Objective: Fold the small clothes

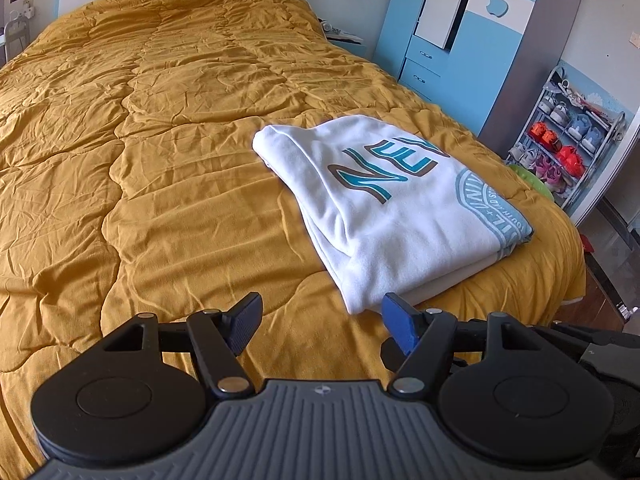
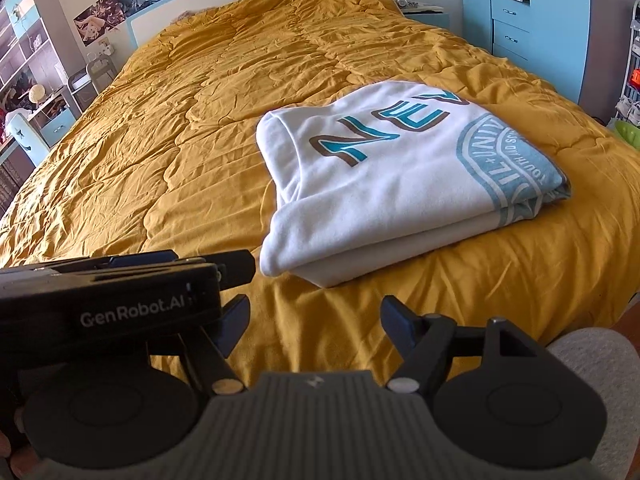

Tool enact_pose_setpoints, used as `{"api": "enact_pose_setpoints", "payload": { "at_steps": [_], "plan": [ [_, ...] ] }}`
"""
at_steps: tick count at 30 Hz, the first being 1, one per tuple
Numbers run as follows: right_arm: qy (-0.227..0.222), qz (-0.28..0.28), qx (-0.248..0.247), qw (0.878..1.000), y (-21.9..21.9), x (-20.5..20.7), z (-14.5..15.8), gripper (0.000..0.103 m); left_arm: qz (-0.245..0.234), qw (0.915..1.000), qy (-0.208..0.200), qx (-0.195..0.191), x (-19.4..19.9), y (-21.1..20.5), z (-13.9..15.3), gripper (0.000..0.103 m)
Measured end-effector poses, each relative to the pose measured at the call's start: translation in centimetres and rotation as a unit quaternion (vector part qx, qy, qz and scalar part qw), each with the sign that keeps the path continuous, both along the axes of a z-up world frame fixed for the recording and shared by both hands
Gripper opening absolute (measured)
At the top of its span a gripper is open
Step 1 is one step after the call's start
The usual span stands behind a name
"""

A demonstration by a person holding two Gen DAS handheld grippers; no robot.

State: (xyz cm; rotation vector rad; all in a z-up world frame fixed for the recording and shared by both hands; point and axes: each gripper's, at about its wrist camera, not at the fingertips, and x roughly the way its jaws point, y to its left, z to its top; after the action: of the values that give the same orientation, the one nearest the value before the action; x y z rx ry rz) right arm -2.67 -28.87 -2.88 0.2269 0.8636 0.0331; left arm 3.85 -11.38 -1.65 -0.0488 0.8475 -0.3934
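A white garment with teal and brown lettering and a teal round print lies folded in a neat rectangle on the mustard quilt, near the bed's right foot corner. It also shows in the right wrist view. My left gripper is open and empty, held just short of the garment's near corner. My right gripper is open and empty, held back from the garment's near edge. The left gripper's body shows at the left of the right wrist view, close beside my right gripper.
The bed's foot edge and right edge drop off close to the garment. A blue wardrobe and a shoe rack stand to the right. A nightstand is at the far right of the bed. Shelves stand on the left.
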Motion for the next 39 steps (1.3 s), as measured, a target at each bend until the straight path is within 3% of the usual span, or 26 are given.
{"api": "enact_pose_setpoints", "payload": {
  "at_steps": [7,39],
  "plan": [
    [0.008,-0.002,0.019,1.0,-0.4,0.3,-0.4,0.068,0.001,0.9999,0.01,-0.005,0.1,0.0,-0.2,0.08],
    [-0.001,-0.001,0.0,1.0,-0.1,0.7,-1.0,0.07,0.023,0.9994,0.024,-0.009,0.7,0.7,-0.8,0.079]
  ]
}}
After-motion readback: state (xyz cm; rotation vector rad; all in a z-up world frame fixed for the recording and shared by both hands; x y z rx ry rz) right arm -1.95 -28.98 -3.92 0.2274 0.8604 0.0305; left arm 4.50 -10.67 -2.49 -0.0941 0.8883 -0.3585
